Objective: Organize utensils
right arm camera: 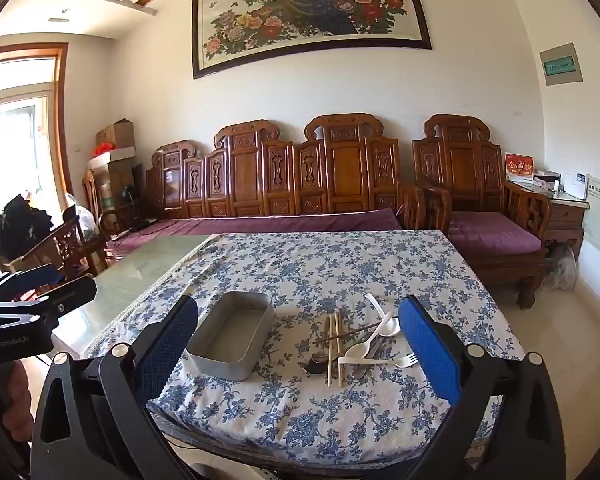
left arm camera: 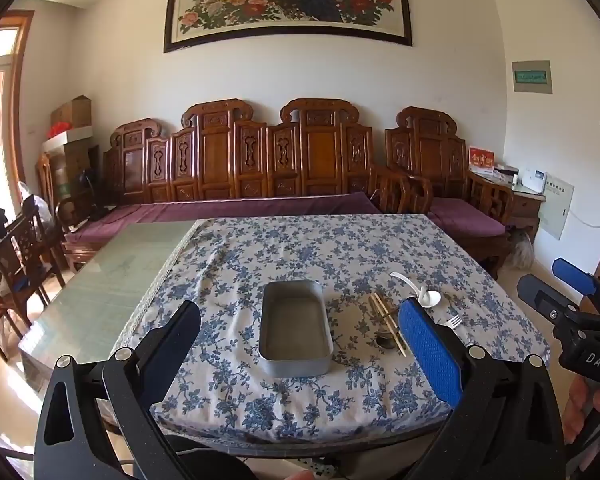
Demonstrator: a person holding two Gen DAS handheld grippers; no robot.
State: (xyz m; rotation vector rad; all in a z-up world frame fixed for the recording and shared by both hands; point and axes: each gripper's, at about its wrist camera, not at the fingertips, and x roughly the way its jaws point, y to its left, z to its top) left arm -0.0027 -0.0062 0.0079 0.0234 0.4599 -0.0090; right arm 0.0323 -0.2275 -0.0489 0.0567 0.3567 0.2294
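Utensils [right arm camera: 352, 344] heaped on floral tablecloth [right arm camera: 340, 264], just right of empty metal tray [right arm camera: 232, 336]: white spoons, fork [right arm camera: 404, 360], chopsticks [right arm camera: 334, 348], dark spoon. Left tool [left arm camera: 300, 344] released, hovering near table edge, nothing between fingers. Right tool [right arm camera: 300, 344] likewise released, empty. Table [right arm camera: 140, 276] glass bare at left.

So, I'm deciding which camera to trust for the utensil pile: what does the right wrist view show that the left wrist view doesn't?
Only the right wrist view: the whole pile unblocked, with a second white plastic spoon, the full white plastic fork and a dark chopstick lying crosswise.

Only the left wrist view: the open right gripper at the frame's edge.

Both: the empty metal tray, pale chopsticks, a metal spoon, the floral tablecloth, and jaws wide open, holding nothing.
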